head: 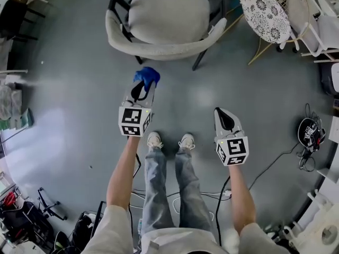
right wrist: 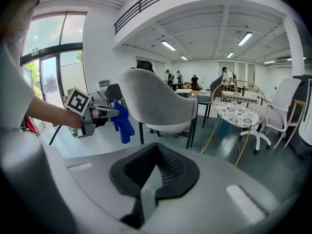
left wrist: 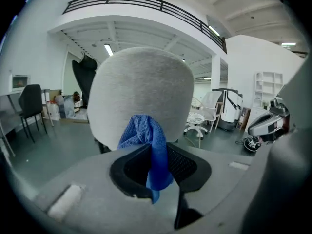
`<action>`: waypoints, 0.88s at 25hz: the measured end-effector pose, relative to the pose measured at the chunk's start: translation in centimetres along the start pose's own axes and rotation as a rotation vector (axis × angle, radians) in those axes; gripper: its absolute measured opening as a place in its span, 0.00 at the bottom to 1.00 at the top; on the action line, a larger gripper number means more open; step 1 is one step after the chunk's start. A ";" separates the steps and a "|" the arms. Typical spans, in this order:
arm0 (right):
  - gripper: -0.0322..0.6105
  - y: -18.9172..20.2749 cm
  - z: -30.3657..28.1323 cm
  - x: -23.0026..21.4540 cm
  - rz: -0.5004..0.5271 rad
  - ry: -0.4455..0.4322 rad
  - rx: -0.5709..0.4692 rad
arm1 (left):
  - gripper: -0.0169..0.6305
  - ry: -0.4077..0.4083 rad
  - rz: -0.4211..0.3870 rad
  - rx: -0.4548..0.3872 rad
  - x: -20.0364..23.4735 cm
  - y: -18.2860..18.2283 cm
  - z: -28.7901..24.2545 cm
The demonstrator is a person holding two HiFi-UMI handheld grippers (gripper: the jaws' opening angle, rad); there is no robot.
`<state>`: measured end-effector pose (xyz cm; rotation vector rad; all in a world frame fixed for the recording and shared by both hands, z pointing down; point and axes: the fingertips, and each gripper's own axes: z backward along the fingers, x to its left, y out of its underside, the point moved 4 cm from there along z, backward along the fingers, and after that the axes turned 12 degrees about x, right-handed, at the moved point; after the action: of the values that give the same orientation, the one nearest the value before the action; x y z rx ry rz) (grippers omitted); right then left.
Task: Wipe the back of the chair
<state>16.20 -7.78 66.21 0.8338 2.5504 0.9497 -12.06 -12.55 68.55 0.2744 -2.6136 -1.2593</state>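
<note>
Head view: my left gripper (head: pixel 142 89) is clamped on a blue cloth (head: pixel 147 76), held just short of the curved back of the grey chair (head: pixel 168 20), with what looks like a small gap. My right gripper (head: pixel 225 118) hangs over the floor (head: pixel 69 115), further back from the chair.

Left gripper view: the cloth's pinched between the jaws and bunched on top, with the chair back filling the frame behind it.

Right gripper view: jaws are together with nothing in them. The cloth dangles from the left gripper beside the chair back.
</note>
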 end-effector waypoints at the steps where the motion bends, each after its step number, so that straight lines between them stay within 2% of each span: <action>1: 0.05 -0.2 -0.2 0.3 0.006 -0.003 0.000 | 0.17 -0.026 0.005 0.006 1.6 0.3 0.3; 5: 0.05 -0.7 -0.6 1.3 0.023 -0.017 0.007 | 0.17 -0.101 0.013 0.002 6.8 -0.2 0.6; 10: 0.05 -0.9 -1.1 1.7 0.037 -0.017 0.014 | 0.17 -0.115 -0.014 0.021 10.1 -2.1 -1.9; 15: 0.05 -0.8 -0.8 1.3 0.036 -0.006 0.017 | 0.17 -0.116 -0.023 0.052 10.4 -2.2 -3.5; 22: 0.05 -0.1 -0.6 0.6 0.026 -0.002 0.025 | 0.17 -0.111 -0.024 0.040 8.7 -2.1 -3.9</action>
<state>15.41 -7.79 66.58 0.8772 2.5602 0.9262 -19.13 -19.00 70.31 0.2509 -2.7391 -1.2664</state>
